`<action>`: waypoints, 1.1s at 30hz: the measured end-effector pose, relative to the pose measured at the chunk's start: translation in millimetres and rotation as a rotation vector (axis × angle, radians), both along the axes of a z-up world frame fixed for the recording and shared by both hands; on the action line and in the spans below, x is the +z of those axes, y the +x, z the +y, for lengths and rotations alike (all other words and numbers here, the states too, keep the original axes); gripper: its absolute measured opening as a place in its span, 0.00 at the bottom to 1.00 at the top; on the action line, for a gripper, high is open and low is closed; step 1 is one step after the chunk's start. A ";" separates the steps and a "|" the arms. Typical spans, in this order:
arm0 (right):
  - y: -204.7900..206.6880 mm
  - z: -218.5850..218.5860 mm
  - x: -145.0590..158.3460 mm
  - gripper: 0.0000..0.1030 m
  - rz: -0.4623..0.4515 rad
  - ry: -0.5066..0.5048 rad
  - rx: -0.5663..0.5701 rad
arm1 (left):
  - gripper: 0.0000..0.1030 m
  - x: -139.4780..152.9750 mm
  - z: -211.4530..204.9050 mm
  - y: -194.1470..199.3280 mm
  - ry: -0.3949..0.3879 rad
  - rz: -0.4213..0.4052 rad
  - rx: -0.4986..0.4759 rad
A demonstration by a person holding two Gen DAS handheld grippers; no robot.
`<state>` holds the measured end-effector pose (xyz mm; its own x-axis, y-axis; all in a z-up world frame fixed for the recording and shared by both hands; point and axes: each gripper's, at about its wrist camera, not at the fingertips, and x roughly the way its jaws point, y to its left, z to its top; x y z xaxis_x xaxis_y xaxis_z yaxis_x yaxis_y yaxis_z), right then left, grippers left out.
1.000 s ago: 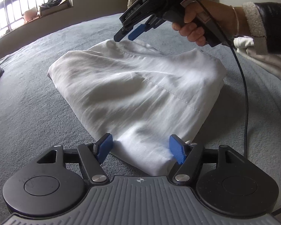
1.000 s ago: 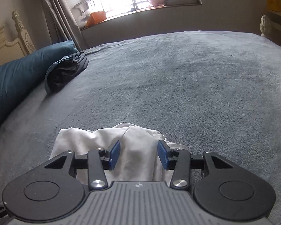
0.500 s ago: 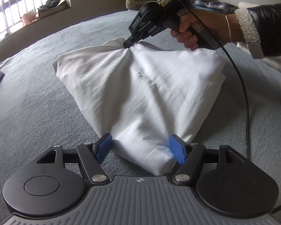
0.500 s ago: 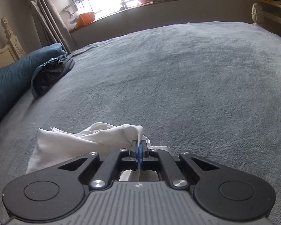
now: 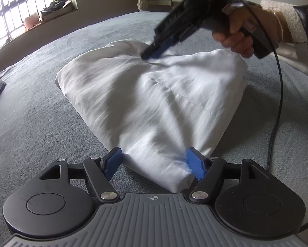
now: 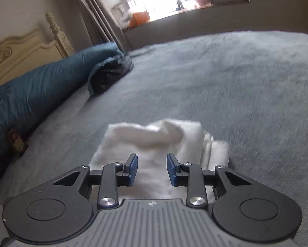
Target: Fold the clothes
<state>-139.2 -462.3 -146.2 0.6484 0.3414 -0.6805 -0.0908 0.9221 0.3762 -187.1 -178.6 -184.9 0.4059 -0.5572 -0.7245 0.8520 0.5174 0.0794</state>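
A folded white garment [image 5: 154,98] lies on a grey bed blanket [image 5: 40,123], its long axis running from 6 toward 12 o'clock, narrow end nearest. The left gripper [image 5: 154,162] straddles that narrow end, jaws released. The right gripper [image 6: 152,168], jaws just opening, hovers unclenched over the far edge.

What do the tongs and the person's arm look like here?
Both tongs, left tongs and right tongs, are black with blue pads, silver pivot screws and a ribbed grey base with a crosshair mark. A black cable trails from the right one. Sleeve: dark, with white fleece cuff; a thin bracelet.
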 end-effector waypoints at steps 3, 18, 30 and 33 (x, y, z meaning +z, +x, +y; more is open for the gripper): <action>2.6 -4.0 -16.3 0.21 0.043 0.005 -0.036 | 0.69 -0.4 0.9 1.8 0.002 0.007 0.003; -110.5 -12.7 33.6 0.23 -0.036 0.109 0.077 | 0.71 -1.7 6.4 0.6 0.003 0.001 0.008; -126.7 20.5 9.8 0.20 0.022 -0.201 0.119 | 0.71 17.1 24.9 3.7 -0.042 0.020 0.067; -136.5 23.9 33.1 0.20 -0.058 -0.186 0.127 | 0.71 26.2 26.5 3.0 -0.056 -0.025 0.089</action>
<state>-275.8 -438.4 -113.1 0.6482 0.2949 -0.7021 -0.2275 0.9549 0.1910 -184.0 -152.1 -158.7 0.4733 -0.5574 -0.6821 0.8007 0.5950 0.0694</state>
